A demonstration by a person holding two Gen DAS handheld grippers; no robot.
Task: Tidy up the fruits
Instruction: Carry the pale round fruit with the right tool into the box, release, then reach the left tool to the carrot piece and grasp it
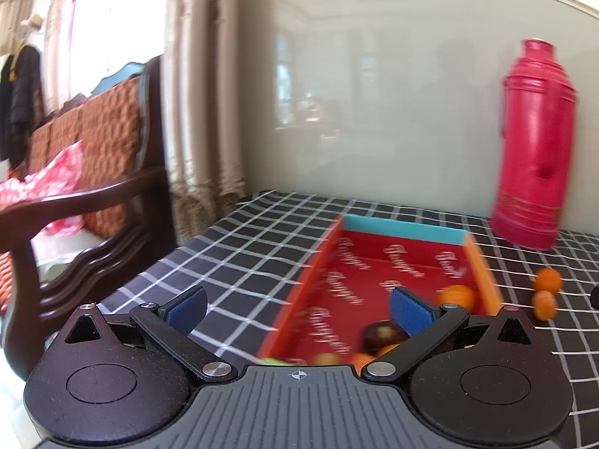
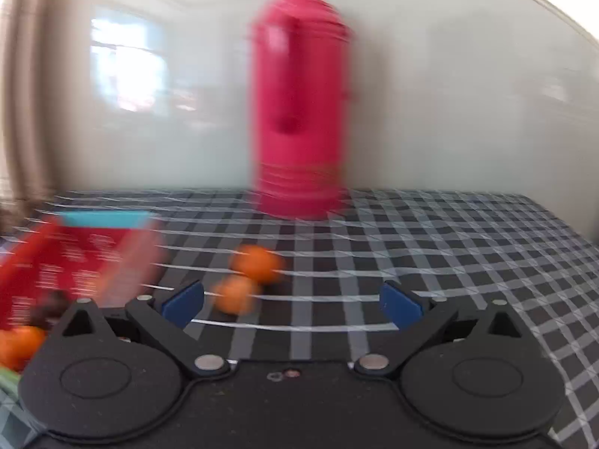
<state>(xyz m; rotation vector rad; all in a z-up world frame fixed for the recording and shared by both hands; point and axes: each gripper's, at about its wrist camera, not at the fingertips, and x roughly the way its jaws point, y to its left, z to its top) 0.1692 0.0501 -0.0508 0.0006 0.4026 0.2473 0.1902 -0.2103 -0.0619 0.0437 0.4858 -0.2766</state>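
Hovering low over the checked worktop (image 1: 239,247), left claw (image 1: 299,308) has its blue pads spread wide, nothing between them. It points at a red tray (image 1: 359,262) with orange side walls and a teal far wall. Inside the tray: one orange fruit (image 1: 457,296) against the right wall, a dark brown fruit (image 1: 382,335) nearer the camera, more orange and green bits at the near edge, partly hidden by the claw body.

Right claw (image 2: 295,305) is also spread wide and empty. Two small oranges (image 2: 258,263) lie on the cloth just right of the tray, touching or nearly so, ahead of its left pad. A red thermos (image 2: 299,112) stands upright against the wall behind them. Both views are motion-blurred. A wooden chair (image 1: 105,194) sits left of the worktop.
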